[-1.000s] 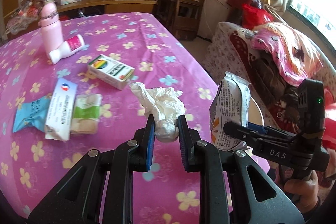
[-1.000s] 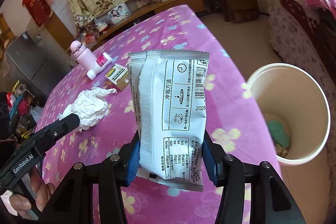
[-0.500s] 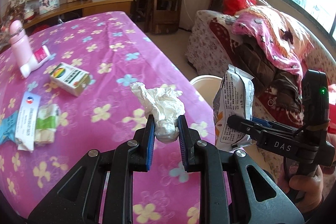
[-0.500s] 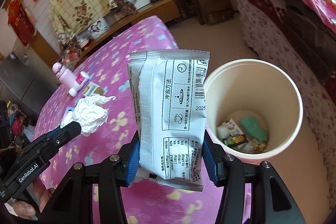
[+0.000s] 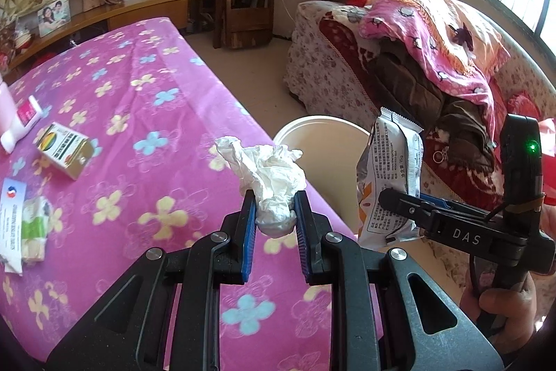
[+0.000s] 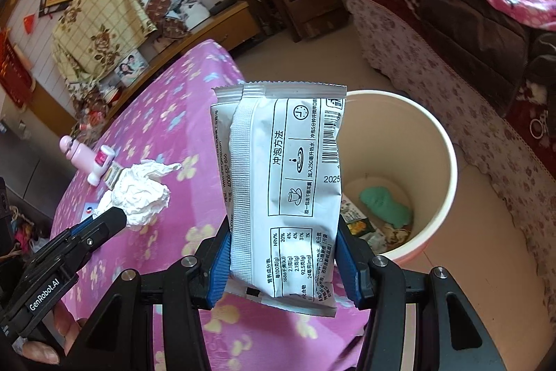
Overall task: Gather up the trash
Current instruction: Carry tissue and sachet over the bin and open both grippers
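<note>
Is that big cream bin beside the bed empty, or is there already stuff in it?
Not empty. The right wrist view looks into the bin: a green lump and some small wrappers lie on its bottom.

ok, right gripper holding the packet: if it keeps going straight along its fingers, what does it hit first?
Probably the cream bin. The right gripper, shut on the white packet, points down toward the bin's near rim and open mouth beside the table edge. Depth is unclear, so rim or interior is a guess.

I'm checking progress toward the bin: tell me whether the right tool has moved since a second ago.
Yes. The right tool, shut on the packet, has moved off the pink table toward the cream bin, which now shows far more of its inside.
</note>
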{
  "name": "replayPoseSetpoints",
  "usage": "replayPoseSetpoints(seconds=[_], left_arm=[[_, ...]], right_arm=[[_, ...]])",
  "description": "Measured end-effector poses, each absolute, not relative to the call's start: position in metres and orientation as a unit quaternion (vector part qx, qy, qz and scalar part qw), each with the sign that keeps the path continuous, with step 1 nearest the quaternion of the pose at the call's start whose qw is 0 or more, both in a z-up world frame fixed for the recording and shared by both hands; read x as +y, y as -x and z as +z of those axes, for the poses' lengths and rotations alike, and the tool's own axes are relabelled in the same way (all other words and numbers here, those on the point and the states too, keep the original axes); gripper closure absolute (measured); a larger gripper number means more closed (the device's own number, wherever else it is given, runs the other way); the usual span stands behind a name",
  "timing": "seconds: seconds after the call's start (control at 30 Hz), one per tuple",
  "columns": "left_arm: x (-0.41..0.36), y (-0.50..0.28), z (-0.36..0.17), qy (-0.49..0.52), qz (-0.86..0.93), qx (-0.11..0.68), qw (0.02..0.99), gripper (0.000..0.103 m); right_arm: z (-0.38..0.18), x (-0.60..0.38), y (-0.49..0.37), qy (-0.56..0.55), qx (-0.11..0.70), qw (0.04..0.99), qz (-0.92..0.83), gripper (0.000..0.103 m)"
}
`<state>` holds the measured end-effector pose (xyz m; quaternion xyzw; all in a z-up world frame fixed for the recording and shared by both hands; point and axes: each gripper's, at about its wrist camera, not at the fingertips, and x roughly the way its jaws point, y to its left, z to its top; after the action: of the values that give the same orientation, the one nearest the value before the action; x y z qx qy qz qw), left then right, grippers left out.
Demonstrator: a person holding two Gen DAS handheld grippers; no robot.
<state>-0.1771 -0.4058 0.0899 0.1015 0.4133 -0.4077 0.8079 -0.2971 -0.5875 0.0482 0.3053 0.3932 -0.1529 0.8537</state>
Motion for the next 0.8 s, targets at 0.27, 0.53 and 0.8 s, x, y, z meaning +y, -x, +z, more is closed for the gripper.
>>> replayPoseSetpoints(seconds=[0.27, 0.53, 0.8], left_arm=[[-0.433, 0.175, 0.086, -0.099, -0.421, 0.42, 0.798, 0.085], [-0.46, 0.176, 0.078, -0.106, -0.431, 0.423, 0.79, 0.085], [-0.482, 0.18, 0.069, -0.118, -0.44, 0.42, 0.785, 0.084]], right_arm=[[0.036, -0.61, 0.303, -0.318, 0.396, 0.844, -0.174, 0.051], [0.025, -0.626, 0.306, -0.325, 0.403, 0.834, -0.189, 0.051], [0.014, -0.637, 0.304, -0.323, 0.412, 0.826, -0.208, 0.046]])
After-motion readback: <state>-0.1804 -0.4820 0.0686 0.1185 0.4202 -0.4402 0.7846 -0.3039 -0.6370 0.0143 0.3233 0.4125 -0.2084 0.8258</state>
